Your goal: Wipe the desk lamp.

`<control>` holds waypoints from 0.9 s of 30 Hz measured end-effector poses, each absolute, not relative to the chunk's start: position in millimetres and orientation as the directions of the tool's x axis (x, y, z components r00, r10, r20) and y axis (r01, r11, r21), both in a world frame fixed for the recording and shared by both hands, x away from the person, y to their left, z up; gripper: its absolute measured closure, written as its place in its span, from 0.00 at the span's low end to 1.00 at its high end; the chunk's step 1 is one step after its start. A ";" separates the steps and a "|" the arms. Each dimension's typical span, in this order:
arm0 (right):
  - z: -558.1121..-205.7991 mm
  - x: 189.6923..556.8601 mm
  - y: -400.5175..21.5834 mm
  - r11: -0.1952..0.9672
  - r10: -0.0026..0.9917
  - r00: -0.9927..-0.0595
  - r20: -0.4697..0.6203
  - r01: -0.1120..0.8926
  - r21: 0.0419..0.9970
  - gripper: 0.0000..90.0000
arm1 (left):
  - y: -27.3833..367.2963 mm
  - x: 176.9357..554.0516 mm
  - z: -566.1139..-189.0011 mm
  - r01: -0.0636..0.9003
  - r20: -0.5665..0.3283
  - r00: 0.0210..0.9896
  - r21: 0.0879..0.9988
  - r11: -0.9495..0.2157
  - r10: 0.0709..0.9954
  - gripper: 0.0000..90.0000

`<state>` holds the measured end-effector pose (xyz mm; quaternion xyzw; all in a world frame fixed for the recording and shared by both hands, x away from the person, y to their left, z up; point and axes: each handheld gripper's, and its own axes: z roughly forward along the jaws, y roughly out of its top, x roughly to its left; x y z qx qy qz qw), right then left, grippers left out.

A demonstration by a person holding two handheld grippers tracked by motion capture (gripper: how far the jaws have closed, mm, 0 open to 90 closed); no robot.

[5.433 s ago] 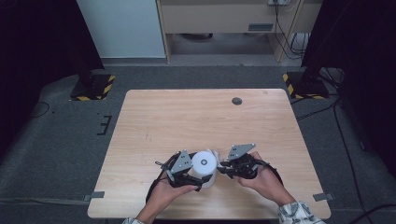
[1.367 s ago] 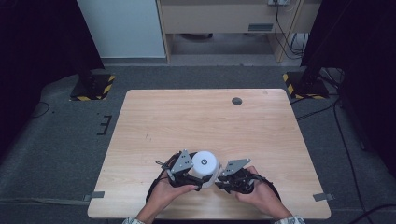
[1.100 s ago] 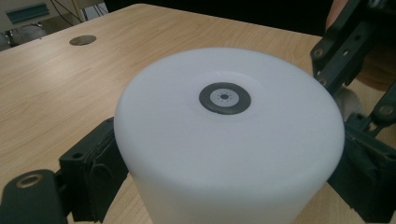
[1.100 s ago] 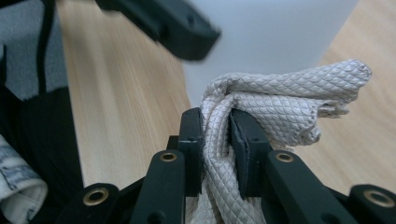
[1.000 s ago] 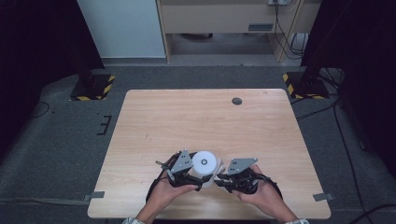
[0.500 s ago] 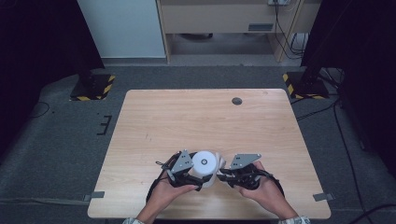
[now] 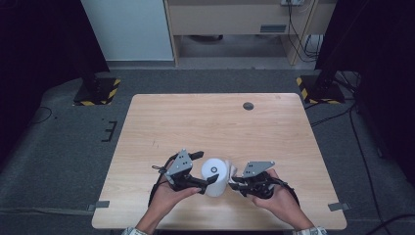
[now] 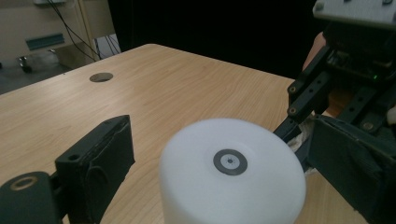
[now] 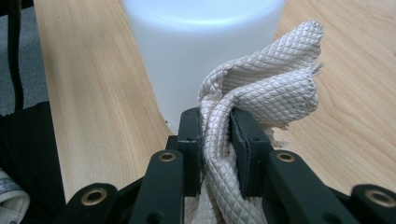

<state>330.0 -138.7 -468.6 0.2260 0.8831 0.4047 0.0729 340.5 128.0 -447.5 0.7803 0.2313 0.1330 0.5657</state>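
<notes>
Near edge of the light wooden table (image 7: 161, 122): right gripper (image 9: 217, 135) has its jaws clamped tight on a bunched cream quilted cloth (image 9: 266, 88) — folds squeezed between the pads, loose end flopping against the side wall of the white plastic cylinder container (image 7: 214, 175). Looks like a wipe-down of the container. Cloth is touching its lower side on the right; from the high view the right gripper (image 7: 234, 184) sits just beside it.

Left gripper (image 7: 200, 169) brackets the container from the other side. In the left gripper view the jaws stand either side of the container (image 8: 231, 172), with a visible gap at the one pad in view — cannot tell if they're actually pressing.

Progress, my read: cloth in hand and on the wall, so wiping is underway; container top with the small grey ring (image 8: 230, 161) and the remaining sides look left to do.

Further out: a round grey grommet (image 7: 248, 105) near the far table edge, well apart.
</notes>
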 end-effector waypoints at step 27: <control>-481.4 311.1 -118.5 0.594 0.396 -0.916 0.060 0.306 0.744 0.84 | 120.8 355.5 -453.2 0.306 -0.133 0.867 0.902 -0.303 0.480 0.27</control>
